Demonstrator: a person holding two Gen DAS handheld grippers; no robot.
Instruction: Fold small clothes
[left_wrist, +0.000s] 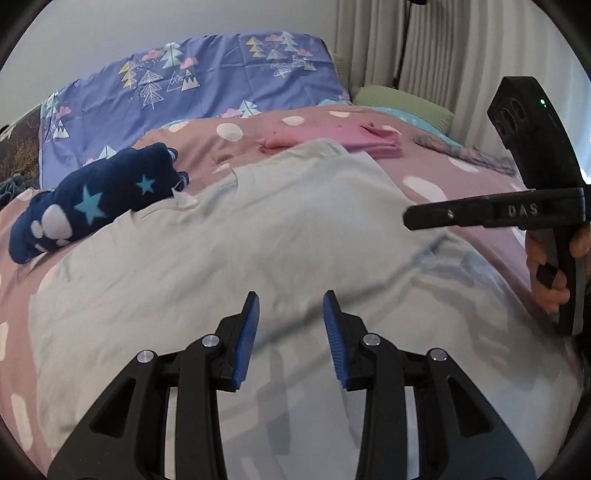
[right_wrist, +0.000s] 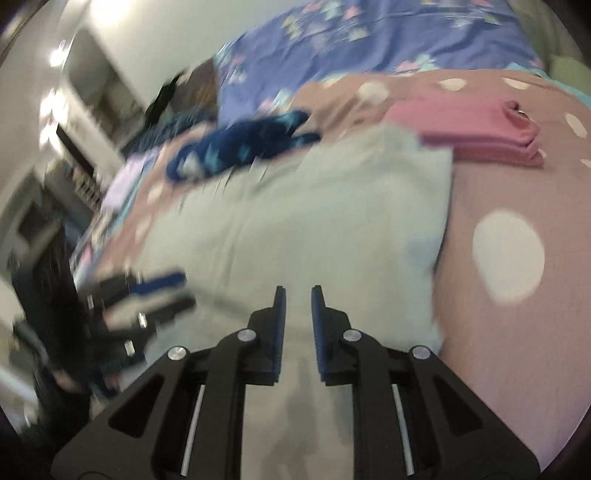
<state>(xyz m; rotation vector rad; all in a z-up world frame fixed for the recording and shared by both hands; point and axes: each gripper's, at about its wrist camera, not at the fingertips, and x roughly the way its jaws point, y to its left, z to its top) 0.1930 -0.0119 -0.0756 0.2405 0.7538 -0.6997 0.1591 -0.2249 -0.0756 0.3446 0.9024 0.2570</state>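
Note:
A pale grey garment (left_wrist: 258, 240) (right_wrist: 314, 214) lies spread flat on the bed. My left gripper (left_wrist: 291, 302) hovers over its near part, open, with nothing between the blue pads. In the blurred right wrist view the same gripper (right_wrist: 181, 291) shows at the left. My right gripper (right_wrist: 297, 291) is above the garment's near right part. Its pads stand a narrow gap apart and I see no cloth pinched between them. From the left wrist view the right gripper (left_wrist: 408, 218) reaches in from the right above the garment, held by a hand (left_wrist: 546, 288).
A navy star-patterned garment (left_wrist: 92, 206) (right_wrist: 240, 144) lies crumpled at the pale garment's far left. A folded pink garment (left_wrist: 332, 140) (right_wrist: 472, 129) sits behind it. The pink dotted bedspread (left_wrist: 443, 177) (right_wrist: 517, 332) lies underneath. Purple tree-print bedding (left_wrist: 203, 92), a green pillow (left_wrist: 402, 103) and curtains (left_wrist: 424, 44) are beyond.

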